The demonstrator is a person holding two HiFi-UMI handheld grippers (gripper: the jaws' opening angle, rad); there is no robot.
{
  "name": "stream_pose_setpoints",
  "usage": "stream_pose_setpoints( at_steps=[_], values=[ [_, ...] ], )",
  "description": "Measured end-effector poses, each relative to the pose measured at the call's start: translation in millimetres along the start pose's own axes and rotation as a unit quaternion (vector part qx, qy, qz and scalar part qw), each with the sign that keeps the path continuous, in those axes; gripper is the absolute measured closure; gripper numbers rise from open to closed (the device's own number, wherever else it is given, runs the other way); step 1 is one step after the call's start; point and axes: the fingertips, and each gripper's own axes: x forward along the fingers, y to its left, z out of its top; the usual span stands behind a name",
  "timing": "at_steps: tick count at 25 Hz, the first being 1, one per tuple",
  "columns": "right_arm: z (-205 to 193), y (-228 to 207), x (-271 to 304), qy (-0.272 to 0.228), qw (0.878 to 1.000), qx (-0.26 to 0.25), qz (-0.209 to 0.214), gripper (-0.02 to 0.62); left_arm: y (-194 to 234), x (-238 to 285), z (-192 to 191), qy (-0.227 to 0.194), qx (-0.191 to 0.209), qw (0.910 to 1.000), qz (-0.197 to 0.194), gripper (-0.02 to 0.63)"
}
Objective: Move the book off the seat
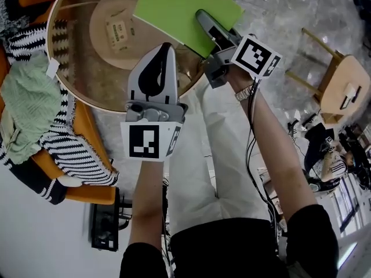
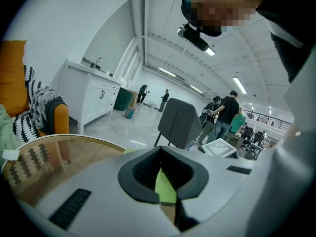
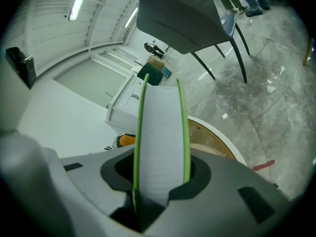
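Right claw (image 3: 159,181) clamps the green book (image 1: 179,10) over the round table (image 1: 78,57); left claw (image 1: 164,51) closed, empty.

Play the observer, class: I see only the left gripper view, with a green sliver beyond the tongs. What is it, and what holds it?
Observer: A green book; the right tongs are clamped on its page edge.
Operator: Is it resting on anything?
Observer: It's over a round glass table; contact I can't tell.
Operator: What's beneath the glass?
Observer: A wooden stool with a label on its seat.
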Motion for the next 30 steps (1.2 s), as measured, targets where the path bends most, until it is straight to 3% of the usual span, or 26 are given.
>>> stream_pose_setpoints(
  at_steps=[5, 18, 30],
  values=[
    [-0.5, -17.7, 0.4, 0.0, 0.998, 0.015, -0.057, 0.434, 5.9, -1.2, 3.0, -0.004, -0.001, 1.0, 0.001, 0.595],
    [-4.1, -51.4, -5.0, 0.012, 0.989, -0.028, -0.147, 0.297, 11.6, -1.5, -4.7, 0.004, -0.002, 1.0, 0.001, 0.595],
    [-24.8, -88.1, -9.2, 0.024, 0.983, 0.027, -0.178, 0.244, 11.6, -1.8, -12.6, 0.012, -0.003, 0.9999, 0.001, 0.595]
  ],
)
